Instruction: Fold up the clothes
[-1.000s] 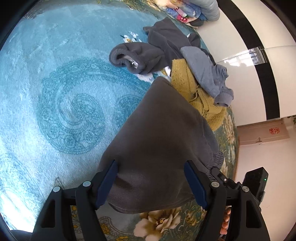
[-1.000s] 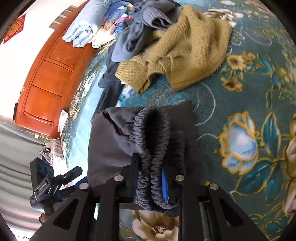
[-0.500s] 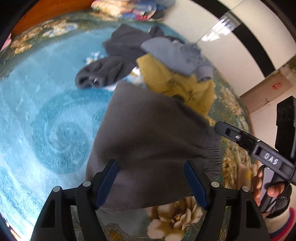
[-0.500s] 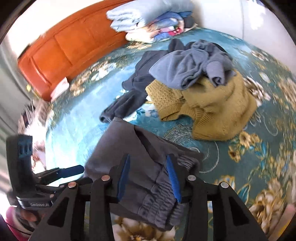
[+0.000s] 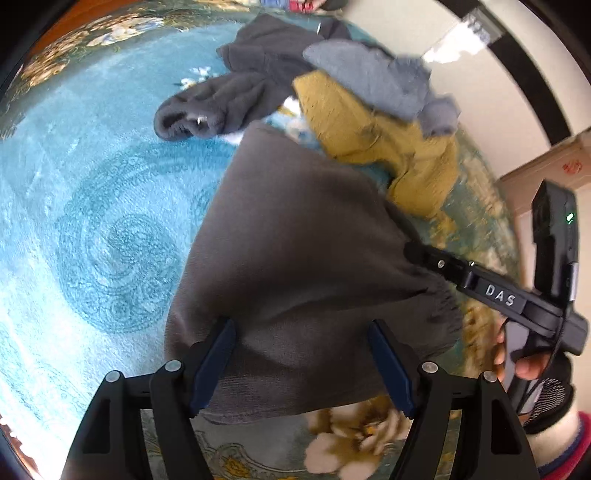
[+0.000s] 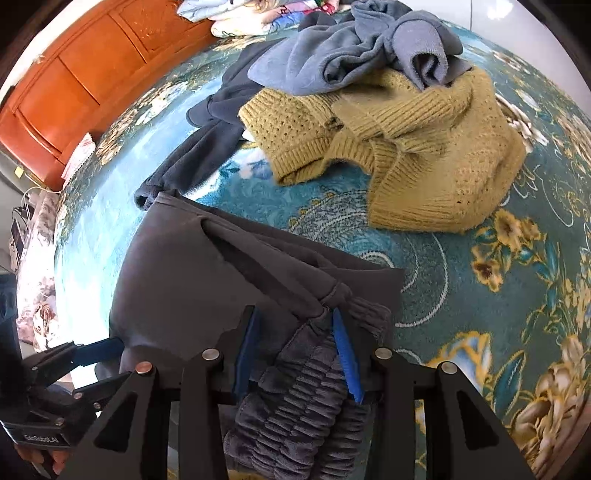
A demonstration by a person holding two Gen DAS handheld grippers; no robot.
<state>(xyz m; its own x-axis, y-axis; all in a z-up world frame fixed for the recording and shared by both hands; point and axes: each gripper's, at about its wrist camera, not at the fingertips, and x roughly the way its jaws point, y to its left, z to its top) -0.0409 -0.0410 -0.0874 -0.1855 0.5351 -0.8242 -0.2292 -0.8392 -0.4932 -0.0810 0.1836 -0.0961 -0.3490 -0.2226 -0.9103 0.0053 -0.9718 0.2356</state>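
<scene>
The folded dark grey trousers (image 5: 295, 236) lie flat on the patterned blue-green carpet; they also show in the right wrist view (image 6: 207, 280). My left gripper (image 5: 303, 362) is open, its blue pads standing wide apart over the near edge of the cloth. My right gripper (image 6: 295, 350) is open over the ribbed elastic waistband (image 6: 303, 384), the pads clear of the fabric. In the left wrist view the right gripper's black finger (image 5: 461, 273) reaches over the trousers' right side.
Beyond the trousers lies a pile: a mustard knit sweater (image 6: 424, 147), a blue-grey fleece (image 6: 362, 48) on top, and a dark grey hooded garment (image 5: 236, 96). An orange wooden cabinet (image 6: 74, 85) and folded bedding (image 6: 240, 14) stand at the back left.
My right gripper has let go of the waistband and opened, then drawn back and tilted up. The trousers now rest flat. My left gripper has stayed open and shifted slightly.
</scene>
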